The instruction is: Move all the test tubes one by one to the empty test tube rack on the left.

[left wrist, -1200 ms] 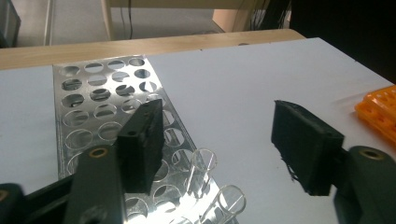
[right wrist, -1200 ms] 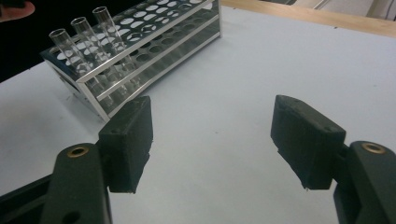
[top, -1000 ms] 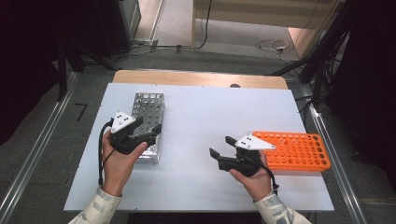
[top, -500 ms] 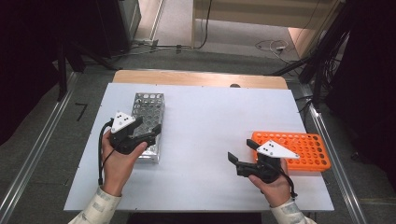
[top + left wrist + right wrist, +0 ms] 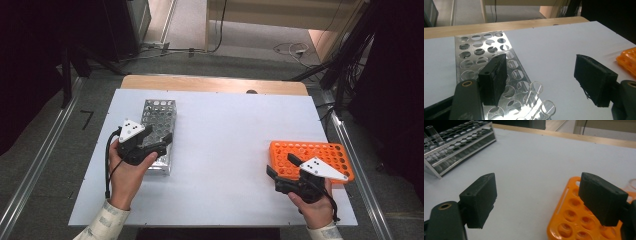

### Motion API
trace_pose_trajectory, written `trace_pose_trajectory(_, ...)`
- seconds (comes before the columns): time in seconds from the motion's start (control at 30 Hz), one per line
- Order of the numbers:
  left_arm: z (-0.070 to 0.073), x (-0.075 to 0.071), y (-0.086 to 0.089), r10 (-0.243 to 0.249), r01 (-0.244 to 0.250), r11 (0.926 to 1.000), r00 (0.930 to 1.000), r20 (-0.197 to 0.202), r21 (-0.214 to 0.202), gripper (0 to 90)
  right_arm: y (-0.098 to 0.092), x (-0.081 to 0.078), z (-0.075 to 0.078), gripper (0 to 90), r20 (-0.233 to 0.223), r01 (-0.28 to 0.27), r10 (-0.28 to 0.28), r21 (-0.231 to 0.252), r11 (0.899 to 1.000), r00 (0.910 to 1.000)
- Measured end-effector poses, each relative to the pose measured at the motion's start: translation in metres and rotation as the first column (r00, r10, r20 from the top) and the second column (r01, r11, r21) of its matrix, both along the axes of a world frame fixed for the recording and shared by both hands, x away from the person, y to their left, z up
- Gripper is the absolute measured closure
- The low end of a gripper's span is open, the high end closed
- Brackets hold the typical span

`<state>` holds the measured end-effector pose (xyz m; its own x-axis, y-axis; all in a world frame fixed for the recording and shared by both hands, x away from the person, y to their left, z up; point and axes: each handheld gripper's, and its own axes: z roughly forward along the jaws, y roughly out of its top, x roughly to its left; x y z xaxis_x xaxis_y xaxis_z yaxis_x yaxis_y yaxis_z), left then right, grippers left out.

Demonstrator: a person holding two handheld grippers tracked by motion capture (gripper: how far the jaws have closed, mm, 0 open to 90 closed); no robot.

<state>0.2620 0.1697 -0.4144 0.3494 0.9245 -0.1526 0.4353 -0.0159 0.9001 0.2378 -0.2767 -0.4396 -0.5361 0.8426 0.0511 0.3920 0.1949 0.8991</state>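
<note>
High view first: I see the white table (image 5: 220, 150) with my left gripper (image 5: 155, 145) resting over the near end of the metal rack (image 5: 159, 131), which stands left of centre with its long side running near to far. My right gripper (image 5: 282, 169) sits at the near left corner of the orange rack (image 5: 320, 152), which lies flat close to the table's right edge. The two racks are well apart, with bare table between them.

From the left gripper view, I read the jaws as standing apart with nothing pressed between them. One jaw hangs over the perforated top of the metal rack (image 5: 486, 52), the other over bare table to its right. Two clear glass tubes (image 5: 534, 91) stand tilted in holes at the rack's near end, just below and between the jaws; neither pad touches them. A corner of the orange rack (image 5: 627, 58) shows at the far right.

From the right gripper view, my jaws have just been opening and now stand wide, empty. One jaw hovers over bare table, the other over the orange rack (image 5: 569, 220), whose round holes look empty. The metal rack (image 5: 459, 145) lies far off to the left, a glass tube (image 5: 431, 132) upright at its end.
</note>
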Motion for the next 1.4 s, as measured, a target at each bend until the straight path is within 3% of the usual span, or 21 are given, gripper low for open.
trace_pose_trajectory(0.3,0.001,-0.001,0.000,0.009,-0.009,1.0000,0.9999,0.005,-0.001,25.7,-0.023,0.003,-0.006,15.0,0.010,0.097,-0.097,-0.047,0.994,0.9952)
trace_pose_trajectory(0.47,0.001,-0.001,0.000,0.012,-0.012,0.9999,0.9999,0.009,-0.006,25.3,-0.032,0.010,-0.011,15.3,-0.014,0.140,-0.141,-0.048,0.989,0.9899)
trace_pose_trajectory(0.8,0.001,-0.001,-0.002,0.006,-0.006,1.0000,1.0000,0.008,0.002,25.3,-0.039,0.024,-0.025,21.3,-0.017,0.199,-0.200,-0.052,0.979,0.9797)
trace_pose_trajectory(0.97,0.000,-0.001,-0.002,0.006,-0.006,1.0000,1.0000,0.006,-0.001,25.3,-0.037,0.028,-0.029,26.9,-0.014,0.201,-0.203,-0.069,0.977,0.9791)
trace_pose_trajectory(1.17,0.000,0.000,-0.003,0.002,-0.002,1.0000,1.0000,0.003,0.004,25.4,-0.039,0.034,-0.032,40.9,-0.021,0.224,-0.227,-0.084,0.971,0.9738)
trace_pose_trajectory(1.4,-0.001,0.000,-0.004,0.000,0.000,1.0000,1.0000,0.001,0.003,25.3,-0.038,0.036,-0.034,52.3,-0.034,0.218,-0.222,-0.107,0.970,0.9744)
